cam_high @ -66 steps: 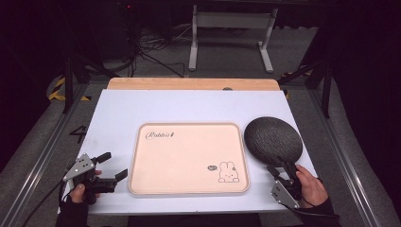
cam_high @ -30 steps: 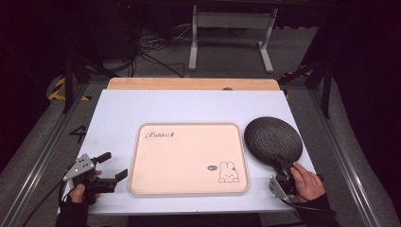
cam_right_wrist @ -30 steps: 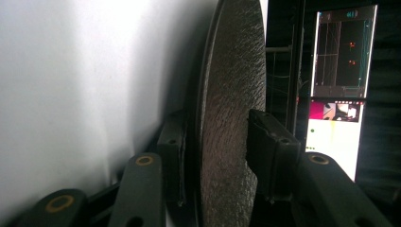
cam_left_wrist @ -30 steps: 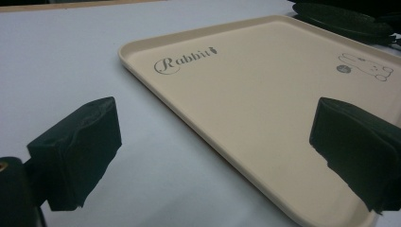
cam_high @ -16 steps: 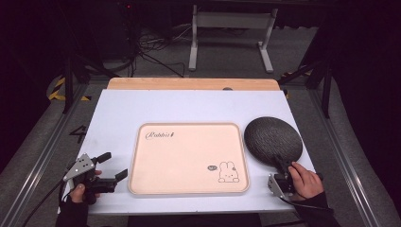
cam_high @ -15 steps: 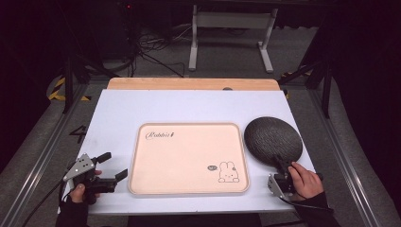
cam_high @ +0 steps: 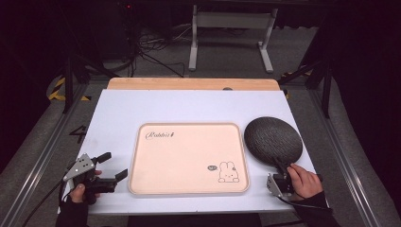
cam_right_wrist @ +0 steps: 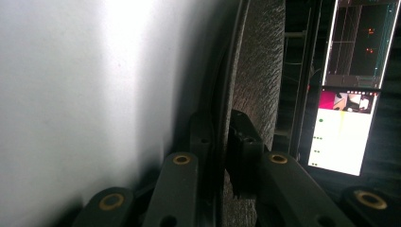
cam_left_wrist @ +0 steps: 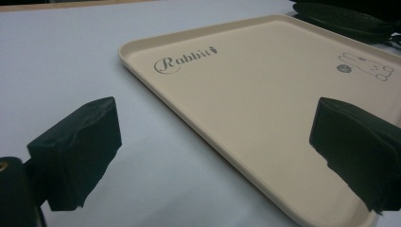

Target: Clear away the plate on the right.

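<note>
White counter (cam_high: 189,106) holds a tray (cam_high: 189,158). At four o'clock, the right hand-held gripper (cam_high: 280,176) has just been closing and pinches the dark round mat (cam_high: 273,140). At eight o'clock, the left hand-held gripper (cam_high: 112,165) gapes wide.

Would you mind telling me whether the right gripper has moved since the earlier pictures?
Yes. The right gripper went up the high view to the dark round plate, beside the still beige tray; its jaws have just closed on the rim.

The left claw (cam_left_wrist: 213,156) stands wide open, its two black jaws apart with nothing between them. Beyond them a beige tray (cam_left_wrist: 265,123) marked "Rabbit" lies flat on the white counter (cam_left_wrist: 61,56). A dark round plate (cam_left_wrist: 345,19) sits past the tray's far edge.
</note>
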`<state>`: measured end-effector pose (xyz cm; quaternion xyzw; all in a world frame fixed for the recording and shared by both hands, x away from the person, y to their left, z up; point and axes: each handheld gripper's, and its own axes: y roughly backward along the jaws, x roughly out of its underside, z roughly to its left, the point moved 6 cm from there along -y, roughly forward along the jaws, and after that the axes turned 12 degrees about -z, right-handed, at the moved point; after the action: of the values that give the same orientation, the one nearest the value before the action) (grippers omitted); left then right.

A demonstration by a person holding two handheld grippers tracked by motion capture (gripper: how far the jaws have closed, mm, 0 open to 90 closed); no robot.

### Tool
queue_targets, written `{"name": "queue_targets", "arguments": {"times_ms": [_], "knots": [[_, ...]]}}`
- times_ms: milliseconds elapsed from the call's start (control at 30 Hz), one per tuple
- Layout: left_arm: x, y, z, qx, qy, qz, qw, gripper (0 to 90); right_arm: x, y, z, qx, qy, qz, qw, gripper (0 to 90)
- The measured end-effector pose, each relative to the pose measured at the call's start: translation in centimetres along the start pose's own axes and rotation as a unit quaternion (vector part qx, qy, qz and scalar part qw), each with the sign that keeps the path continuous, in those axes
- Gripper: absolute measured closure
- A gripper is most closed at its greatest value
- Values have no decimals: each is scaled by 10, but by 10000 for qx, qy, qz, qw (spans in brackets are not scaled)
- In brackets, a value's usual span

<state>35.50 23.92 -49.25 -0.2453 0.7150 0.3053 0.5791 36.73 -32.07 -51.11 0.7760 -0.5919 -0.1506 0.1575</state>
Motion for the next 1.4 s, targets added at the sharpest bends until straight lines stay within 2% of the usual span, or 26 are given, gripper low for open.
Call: {"name": "queue_targets", "arguments": {"times_ms": [333, 600, 767, 867, 1000, 1033, 1167, 1333, 1400], "knots": [[0, 0, 0, 1, 2, 4, 10000, 36, 2, 5, -8, 161, -65, 171, 9997, 856], [0, 0, 0, 1, 11, 1, 10000, 36, 2, 9, -14, 93, -201, 241, 9995, 849], [0, 0, 0, -10, 16, -7, 10000, 36, 3, 14, -18, 147, -244, 301, 9991, 844], [0, 0, 1, -11, 18, -7, 10000, 36, 2, 17, -22, 193, -208, 322, 9991, 843], [0, 0, 1, -13, 19, -9, 10000, 36, 0, 23, -28, 376, -238, 295, 9986, 842], [0, 0, 1, -13, 20, -10, 10000, 36, -1, 24, -29, 369, -183, 293, 9987, 842], [0, 0, 1, -12, 19, -7, 10000, 36, -5, 29, -33, 371, -259, 284, 9986, 836], [0, 0, 1, -11, 17, -7, 10000, 36, -9, 35, -40, 438, -119, 302, 9985, 836], [0, 0, 1, -11, 17, -7, 10000, 36, -10, 36, -41, 465, -142, 300, 9984, 836]]}}
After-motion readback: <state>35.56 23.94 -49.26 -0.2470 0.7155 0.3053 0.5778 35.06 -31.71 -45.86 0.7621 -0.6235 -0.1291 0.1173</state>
